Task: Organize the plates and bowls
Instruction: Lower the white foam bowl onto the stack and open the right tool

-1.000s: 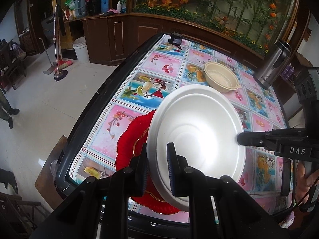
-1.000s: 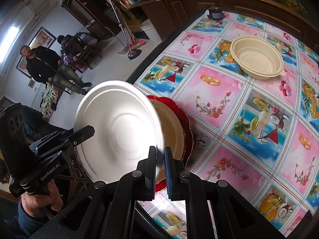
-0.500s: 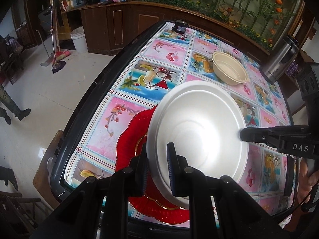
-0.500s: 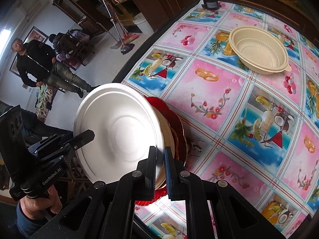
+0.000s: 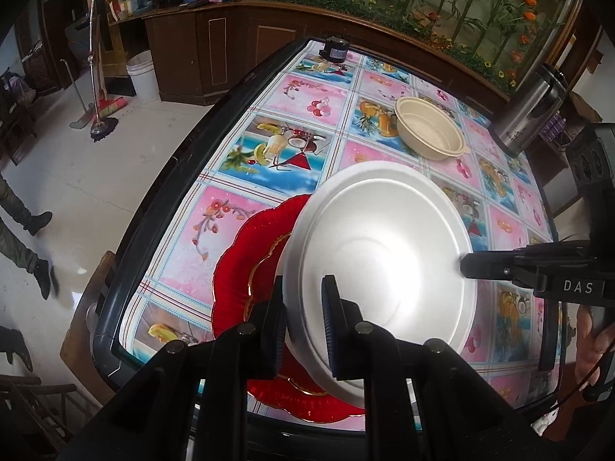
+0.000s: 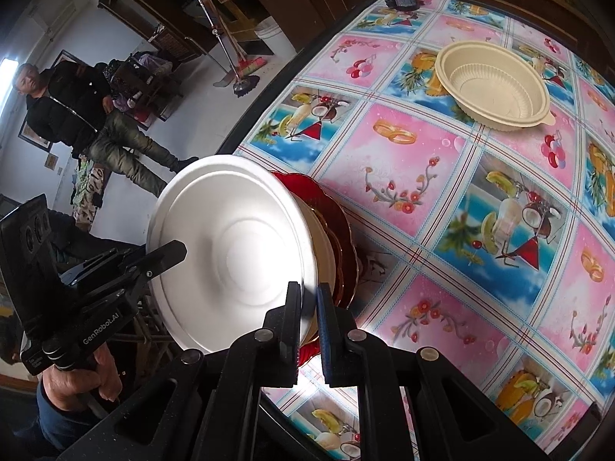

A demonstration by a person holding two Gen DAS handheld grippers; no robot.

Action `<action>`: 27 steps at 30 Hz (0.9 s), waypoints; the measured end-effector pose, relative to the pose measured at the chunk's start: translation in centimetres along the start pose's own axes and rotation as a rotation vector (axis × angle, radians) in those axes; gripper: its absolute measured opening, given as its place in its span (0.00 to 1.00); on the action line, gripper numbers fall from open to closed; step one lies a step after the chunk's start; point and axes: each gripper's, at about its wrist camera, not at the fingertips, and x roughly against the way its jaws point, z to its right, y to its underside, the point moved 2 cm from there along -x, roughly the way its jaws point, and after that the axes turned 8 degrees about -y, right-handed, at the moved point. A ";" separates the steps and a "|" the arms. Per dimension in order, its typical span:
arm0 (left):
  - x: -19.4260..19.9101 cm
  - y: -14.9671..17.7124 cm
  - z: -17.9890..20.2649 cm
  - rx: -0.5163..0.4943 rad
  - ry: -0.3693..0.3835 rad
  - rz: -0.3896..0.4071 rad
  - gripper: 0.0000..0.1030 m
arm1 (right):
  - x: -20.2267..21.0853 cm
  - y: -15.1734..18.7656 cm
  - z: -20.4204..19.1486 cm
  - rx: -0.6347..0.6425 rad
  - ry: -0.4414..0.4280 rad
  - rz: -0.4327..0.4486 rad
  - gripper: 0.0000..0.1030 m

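A white foam plate (image 5: 384, 265) is held over a red scalloped plate (image 5: 246, 269) at the near left corner of the table. My left gripper (image 5: 303, 311) is shut on the white plate's near rim. My right gripper (image 6: 308, 317) is shut on the opposite rim of the white plate (image 6: 230, 253), with the red plate (image 6: 338, 226) and a cream layer just behind it. The right gripper also shows in the left wrist view (image 5: 467, 265), and the left gripper in the right wrist view (image 6: 180, 249). A cream plastic bowl (image 5: 428, 128) sits upright further back (image 6: 492, 84).
The table has a fruit-patterned cloth (image 5: 276, 153) and a dark rim (image 5: 153, 207). A steel thermos (image 5: 526, 111) stands at the far right edge, a small black object (image 5: 334, 49) at the far end. A person (image 6: 77, 115) stands on the floor to the left.
Both grippers have lifted the white plate higher above the red plate and table; their grip is unchanged.
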 end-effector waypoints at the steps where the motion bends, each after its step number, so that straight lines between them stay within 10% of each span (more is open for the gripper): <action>1: -0.2 0.1 -0.1 0.002 0.000 -0.006 0.15 | -0.2 0.0 0.0 -0.002 0.000 -0.002 0.09; 27: -1.3 0.0 -0.5 0.030 -0.020 -0.011 0.15 | -1.1 -0.8 0.7 -0.008 0.002 0.006 0.10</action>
